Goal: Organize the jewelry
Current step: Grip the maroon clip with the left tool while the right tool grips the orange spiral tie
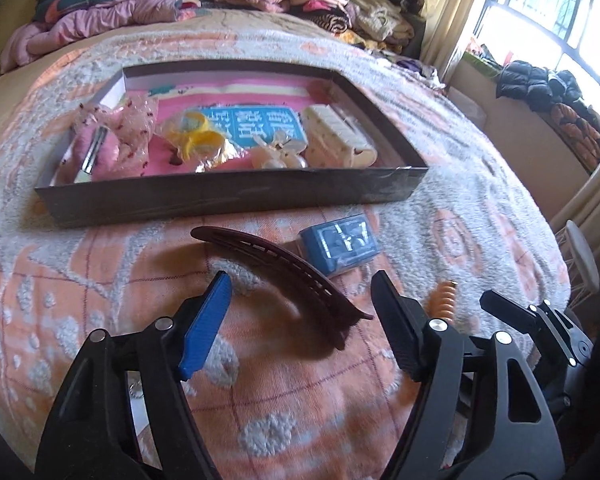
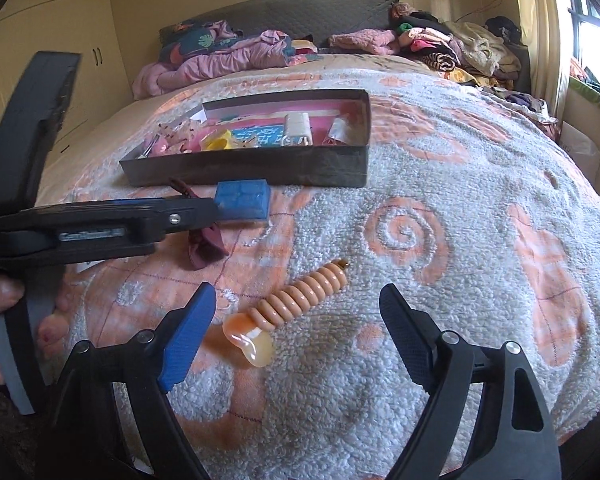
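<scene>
Landmark: shallow dark box (image 1: 228,196) on the bed blanket (image 1: 460,216).
Already in the box: pink pouch (image 1: 120,136), yellow piece in a clear bag (image 1: 198,138), pale hair clips (image 1: 338,136).
Outside the box: brown curved hair clip (image 1: 284,268) and blue packet (image 1: 340,246) just in front of its near wall; peach beaded bracelet (image 2: 300,300) further out from it.
Left gripper (image 1: 300,292): released, jaws straddling the brown clip's near end, pads not pressing.
Right gripper (image 2: 296,308): released, jaws set either side of the bracelet, not touching.
Progress: judged part done; three pieces remain to be boxed.
</scene>
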`<state>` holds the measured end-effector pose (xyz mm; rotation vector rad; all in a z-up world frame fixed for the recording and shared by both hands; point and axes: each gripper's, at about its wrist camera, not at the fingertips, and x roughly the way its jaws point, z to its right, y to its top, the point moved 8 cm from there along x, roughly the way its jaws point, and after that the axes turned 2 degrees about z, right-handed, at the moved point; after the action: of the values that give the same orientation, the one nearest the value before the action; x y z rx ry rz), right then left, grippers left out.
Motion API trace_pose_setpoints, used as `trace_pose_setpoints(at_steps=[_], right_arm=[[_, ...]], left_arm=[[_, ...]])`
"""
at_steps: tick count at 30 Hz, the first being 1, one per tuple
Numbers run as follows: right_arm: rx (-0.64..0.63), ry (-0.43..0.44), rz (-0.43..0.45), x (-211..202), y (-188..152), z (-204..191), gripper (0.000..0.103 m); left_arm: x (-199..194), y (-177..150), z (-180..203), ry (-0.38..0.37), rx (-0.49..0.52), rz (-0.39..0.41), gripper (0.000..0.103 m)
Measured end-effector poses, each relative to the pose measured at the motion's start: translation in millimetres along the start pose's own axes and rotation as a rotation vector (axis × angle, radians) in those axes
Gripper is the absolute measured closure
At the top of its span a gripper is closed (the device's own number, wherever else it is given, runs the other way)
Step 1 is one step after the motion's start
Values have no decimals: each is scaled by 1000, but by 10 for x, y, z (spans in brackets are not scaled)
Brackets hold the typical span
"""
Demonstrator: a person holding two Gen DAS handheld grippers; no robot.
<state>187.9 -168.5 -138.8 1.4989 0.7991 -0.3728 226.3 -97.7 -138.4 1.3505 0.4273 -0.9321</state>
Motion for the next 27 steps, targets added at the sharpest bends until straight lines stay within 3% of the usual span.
trace_pose_setpoints(at_steps=[4,7,9,13,15,17,27], right_arm=[[10,4,-23,92,-19,-24,22],[25,9,-47,171,-24,-29,29],[25,7,-56,222,-17,-42,40],[-1,-5,-60,267,7,-57,57],[-16,7,-58,267,19,-84,74],[-37,10,-50,255,22,-116,80],[-55,8,-7,84,44,-81,83]], left_arm=[[50,-11,-57,12,-1,-15,48],[26,-18,-102,16,-10,-15,56],[11,-27,-144,20,-14,-16,62],[-61,-50,-241,18,-42,-13,63],[-87,-58,-278,8,-60,-14,64],[-95,-64,-297,-12,-83,-17,66],[16,-27,-246,-140,-203,-49,83]])
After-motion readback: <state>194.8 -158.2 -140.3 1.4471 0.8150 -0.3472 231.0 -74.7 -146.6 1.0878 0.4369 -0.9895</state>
